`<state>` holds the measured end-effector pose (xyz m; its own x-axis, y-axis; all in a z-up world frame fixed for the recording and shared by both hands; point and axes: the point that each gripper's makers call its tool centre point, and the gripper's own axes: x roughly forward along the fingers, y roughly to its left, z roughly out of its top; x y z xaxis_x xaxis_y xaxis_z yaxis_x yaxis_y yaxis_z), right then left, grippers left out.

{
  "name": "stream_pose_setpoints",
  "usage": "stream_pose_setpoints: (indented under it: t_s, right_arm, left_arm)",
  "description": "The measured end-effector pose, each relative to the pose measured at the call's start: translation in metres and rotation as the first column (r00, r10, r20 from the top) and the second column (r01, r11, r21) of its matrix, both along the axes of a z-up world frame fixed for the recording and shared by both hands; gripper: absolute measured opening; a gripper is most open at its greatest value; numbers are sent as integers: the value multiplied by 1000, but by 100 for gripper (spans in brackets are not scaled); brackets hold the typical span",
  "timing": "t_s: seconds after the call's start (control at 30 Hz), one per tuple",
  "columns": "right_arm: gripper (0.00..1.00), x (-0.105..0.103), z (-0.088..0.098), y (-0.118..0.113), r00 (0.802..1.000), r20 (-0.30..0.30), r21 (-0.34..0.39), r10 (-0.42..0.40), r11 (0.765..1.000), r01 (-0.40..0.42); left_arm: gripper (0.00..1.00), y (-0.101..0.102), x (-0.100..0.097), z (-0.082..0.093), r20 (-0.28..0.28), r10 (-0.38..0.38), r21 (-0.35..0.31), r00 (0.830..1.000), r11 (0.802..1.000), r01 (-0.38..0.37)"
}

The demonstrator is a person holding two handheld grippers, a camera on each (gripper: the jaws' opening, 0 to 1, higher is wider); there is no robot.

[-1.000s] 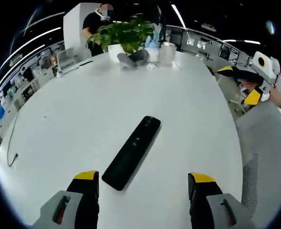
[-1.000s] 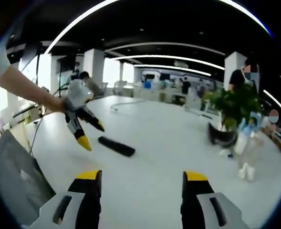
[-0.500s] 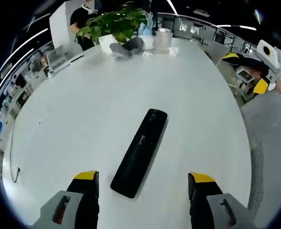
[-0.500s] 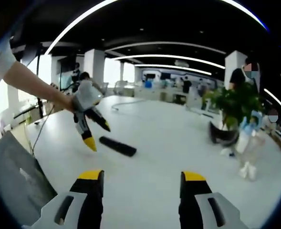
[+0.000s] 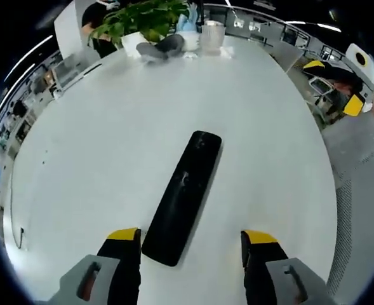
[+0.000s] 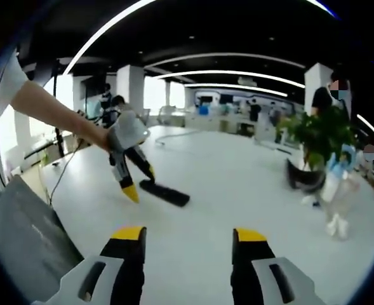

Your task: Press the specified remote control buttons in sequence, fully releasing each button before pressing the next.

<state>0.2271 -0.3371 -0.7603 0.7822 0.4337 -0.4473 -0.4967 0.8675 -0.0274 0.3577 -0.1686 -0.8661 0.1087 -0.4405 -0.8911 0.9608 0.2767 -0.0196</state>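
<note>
A black remote (image 5: 182, 197) is seen lying flat on the white desk (image 5: 98, 159) in the left gripper view, its long axis running from near the left tongs (image 5: 191, 244) up and slightly to the right. The jaws of the left tongs are spread wide, with nothing between them; the near end of the remote lies just beside the left-hand yellow-tipped jaw, and whether it is touched cannot be told. At the far edge of the desk a potted plant (image 5: 142, 19), a grey object (image 5: 161, 47) and a clear container (image 5: 212, 35) are grouped together, well apart from the remote. At the right edge of that view the right tongs (image 5: 345, 86) are seen off the desk, beside a grey mesh chair (image 5: 358, 184). In the right gripper view the right tongs (image 6: 187, 238) are held above the desk (image 6: 237, 190) with the jaws spread and empty. Further off, the left tongs (image 6: 139, 181) are held by a hand (image 6: 107, 136) and angled down over the near end of the remote (image 6: 166, 192). The plant (image 6: 320, 136) and a clear container (image 6: 336, 190) stand to the right.
</note>
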Motion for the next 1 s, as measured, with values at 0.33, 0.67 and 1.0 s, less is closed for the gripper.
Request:
stream_pose_setpoints:
  t_s: [0.33,0.67,1.0]
  right_arm:
    - [50,0,-1,1,1000,-6,-3,7,1000,-7]
    - [49,-1,-2,0,1000,-6,-10,8,1000,-8]
    - [49,-1,-4,0,1000,-8,-23,13,1000,-13]
  left_arm:
    - [41,0,4,1,10,-9,12,1000,1000,9]
    - [25,2,-3,2,23,-83,26,996,996,83]
    - [25,4,-15,2,22,-138,29,990,990,137]
